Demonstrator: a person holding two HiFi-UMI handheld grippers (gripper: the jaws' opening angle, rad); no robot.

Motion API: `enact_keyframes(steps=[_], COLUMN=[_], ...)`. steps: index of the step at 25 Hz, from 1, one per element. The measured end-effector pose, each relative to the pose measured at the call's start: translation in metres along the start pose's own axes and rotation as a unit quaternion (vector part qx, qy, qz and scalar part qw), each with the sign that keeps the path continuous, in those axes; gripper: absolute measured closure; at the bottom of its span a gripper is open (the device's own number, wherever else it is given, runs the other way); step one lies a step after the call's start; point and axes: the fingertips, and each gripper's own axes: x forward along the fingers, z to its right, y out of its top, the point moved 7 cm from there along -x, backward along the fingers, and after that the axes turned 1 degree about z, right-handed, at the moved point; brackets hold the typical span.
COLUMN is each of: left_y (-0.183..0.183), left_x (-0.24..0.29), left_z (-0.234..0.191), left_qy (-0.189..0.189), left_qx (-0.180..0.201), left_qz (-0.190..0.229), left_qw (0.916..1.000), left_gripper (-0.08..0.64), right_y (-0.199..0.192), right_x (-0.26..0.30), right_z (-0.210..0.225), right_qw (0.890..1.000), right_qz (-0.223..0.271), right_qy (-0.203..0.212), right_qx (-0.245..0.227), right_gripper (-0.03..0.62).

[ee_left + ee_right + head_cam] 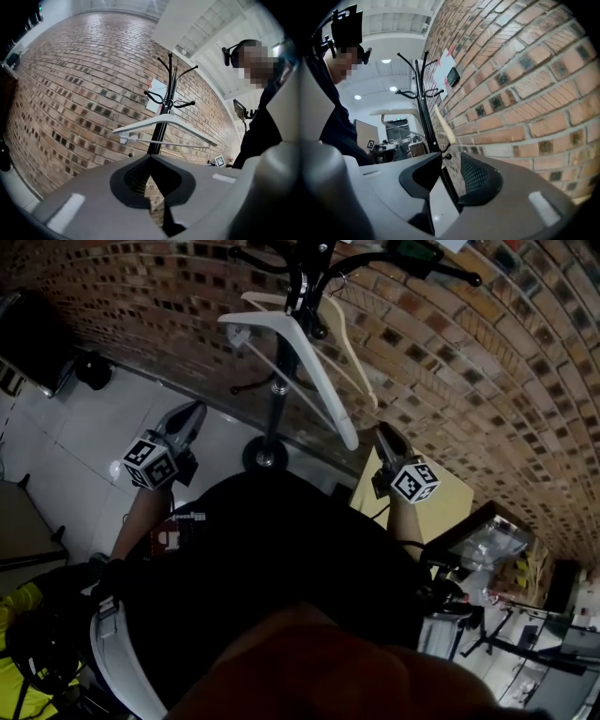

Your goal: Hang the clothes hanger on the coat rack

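A black coat rack [275,381] stands against the brick wall. A white clothes hanger [305,352] hangs from its upper hooks, and a cream hanger [354,357] hangs behind it. My left gripper [195,412] is below and left of the rack, apart from the white hanger [168,121]. In the left gripper view its jaws [151,161] look shut, with nothing held. My right gripper [382,432] is right of the pole near the wall. It stands open [447,161] and empty, with the rack [423,103] and the cream hanger [445,126] beyond it.
The brick wall [487,371] runs behind the rack, whose round base [265,456] sits on white floor tiles. A yellow panel [455,502] lies to the right, beside cluttered desks [506,559]. A dark monitor [37,338] stands at far left.
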Motion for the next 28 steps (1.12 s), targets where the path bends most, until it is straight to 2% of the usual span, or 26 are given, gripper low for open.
enact_keyframes(steps=[3,7,9,12,20,28], left_y=[-0.008,-0.019,-0.023,-0.028,-0.042,-0.043], left_x=[0.016,0.031,0.036,0.044,0.040,0.035], left_z=[0.007,0.014,0.015,0.014,0.014,0.014], left_qy=[-0.023,-0.043,-0.052,-0.064,-0.069,-0.063], left_qx=[-0.002,-0.004,-0.006,-0.007,-0.014,-0.012], left_qz=[-0.015,-0.032,-0.040,-0.049,-0.057,-0.054], left_qw=[0.9996,0.9985,0.9978,0.9968,0.9959,0.9965], left_gripper=[0.568,0.568,0.568,0.568,0.568,0.568], right_y=[-0.042,-0.064,-0.064,-0.057,-0.055,-0.056], right_x=[0.013,0.031,0.042,0.061,0.087,0.087], right_z=[-0.018,-0.039,-0.046,-0.049,-0.070,-0.072], right_qw=[0.999,0.996,0.996,0.994,0.988,0.987], right_qz=[-0.047,-0.075,-0.081,-0.101,-0.136,-0.143], right_qy=[0.017,0.044,0.044,0.017,0.047,0.048], right_qx=[0.012,0.013,0.001,-0.022,-0.053,-0.057], right_gripper=[0.468,0.506,0.526,0.577,0.580,0.580])
